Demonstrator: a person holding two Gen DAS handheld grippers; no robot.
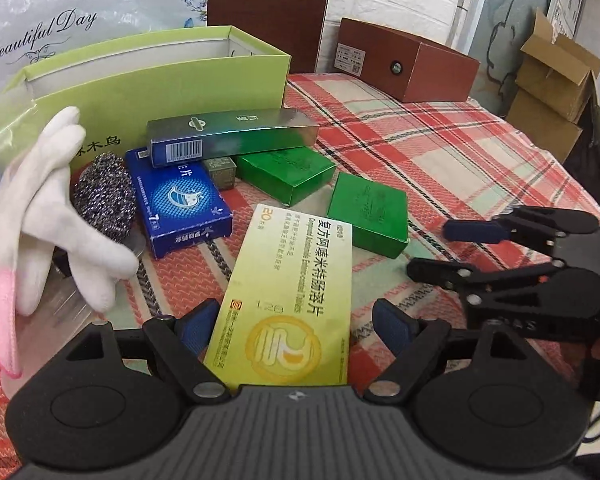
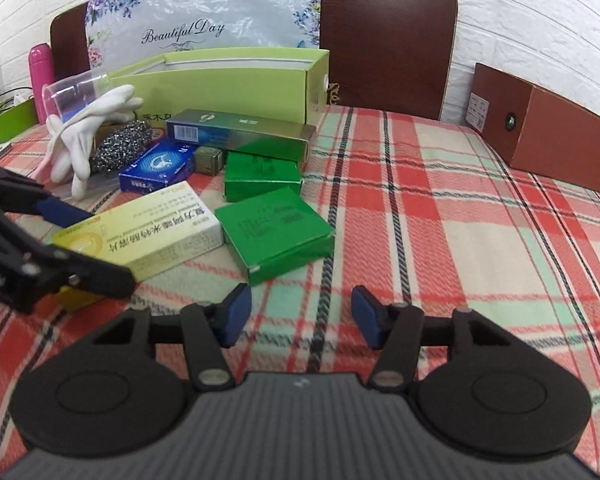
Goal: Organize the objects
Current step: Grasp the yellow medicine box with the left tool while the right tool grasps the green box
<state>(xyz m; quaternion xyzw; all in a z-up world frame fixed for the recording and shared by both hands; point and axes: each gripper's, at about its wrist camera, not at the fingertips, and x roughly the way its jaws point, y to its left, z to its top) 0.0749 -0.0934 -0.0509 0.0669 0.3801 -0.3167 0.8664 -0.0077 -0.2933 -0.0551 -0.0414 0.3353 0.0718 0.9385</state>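
A yellow medicine box (image 1: 288, 300) lies on the plaid cloth between the fingers of my left gripper (image 1: 296, 330), which is open around its near end; it also shows in the right wrist view (image 2: 148, 232). My right gripper (image 2: 298, 316) is open and empty over the cloth, just in front of a green box (image 2: 274, 232). It shows in the left wrist view (image 1: 452, 248) to the right of the green box (image 1: 368, 212). Behind lie a second green box (image 1: 284, 172), a blue box (image 1: 180, 200), a long teal box (image 1: 232, 134), a steel scourer (image 1: 104, 196) and a white glove (image 1: 48, 204).
An open light-green carton (image 1: 152, 76) stands behind the pile. A brown box (image 1: 412, 62) sits at the back right of the table, with a chair back (image 2: 388, 36) behind. A pink bottle (image 2: 40, 76) and a clear cup (image 2: 74, 94) are at the far left.
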